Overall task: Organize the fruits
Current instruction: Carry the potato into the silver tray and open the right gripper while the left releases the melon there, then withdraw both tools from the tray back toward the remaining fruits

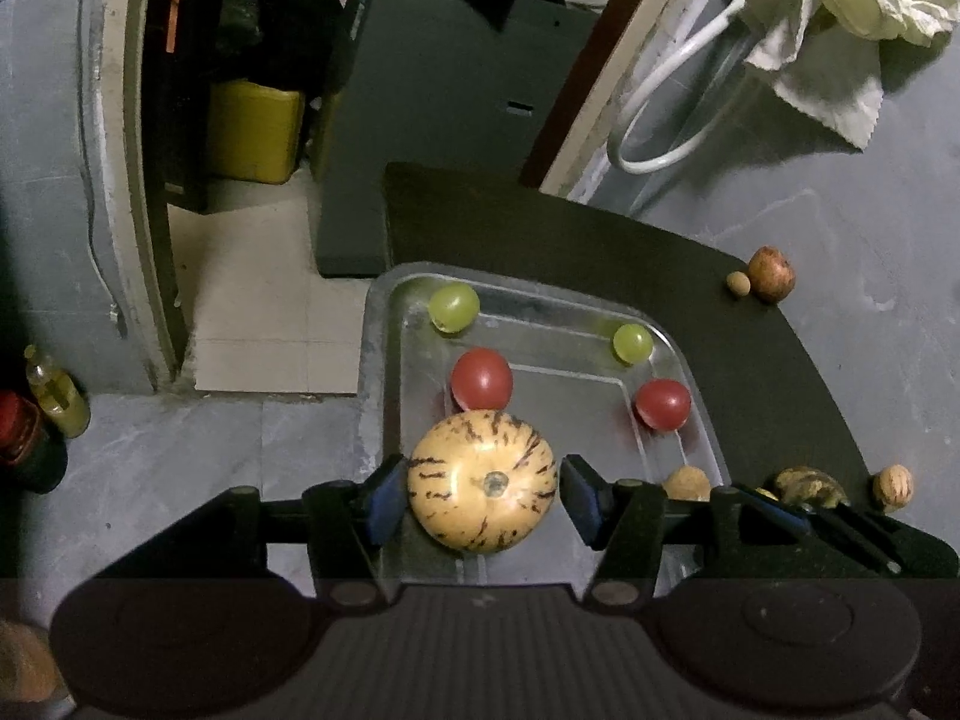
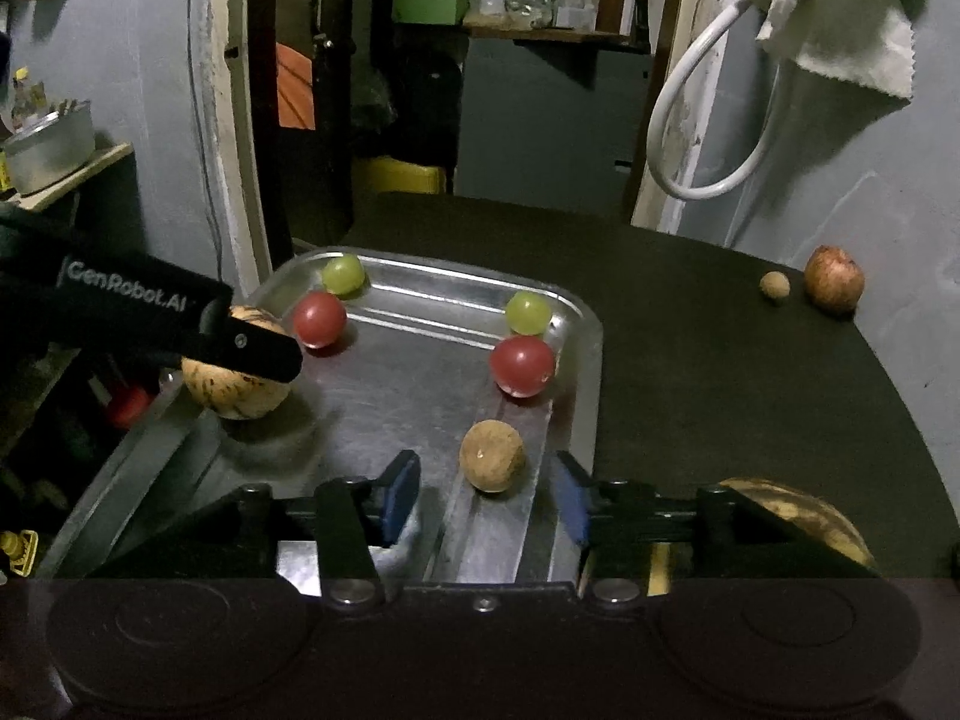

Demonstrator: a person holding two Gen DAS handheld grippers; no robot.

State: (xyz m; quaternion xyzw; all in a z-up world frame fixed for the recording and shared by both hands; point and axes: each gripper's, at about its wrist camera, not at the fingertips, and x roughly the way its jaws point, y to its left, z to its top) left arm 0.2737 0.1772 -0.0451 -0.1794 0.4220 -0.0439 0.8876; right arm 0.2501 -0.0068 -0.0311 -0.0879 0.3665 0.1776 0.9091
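A metal tray (image 1: 384, 360) (image 2: 576, 372) sits on a dark mat. It holds two green grapes (image 1: 454, 308) (image 2: 528, 312), two red tomatoes (image 1: 482, 379) (image 2: 521, 366) and a small brown fruit (image 2: 492, 456). My left gripper (image 1: 480, 501) is open around a yellow striped melon (image 1: 480, 489) (image 2: 237, 393) over the tray's near left part; a small gap shows beside the right pad. My right gripper (image 2: 486, 495) is open and empty, just short of the small brown fruit.
On the mat (image 2: 720, 360) right of the tray lie a reddish-brown fruit (image 2: 834, 279), a small brown nut (image 2: 774, 285), a walnut (image 1: 893, 485) and a striped yellowish fruit (image 2: 798, 516). A white hose (image 2: 690, 138) and cloth (image 2: 840, 30) hang on the wall behind.
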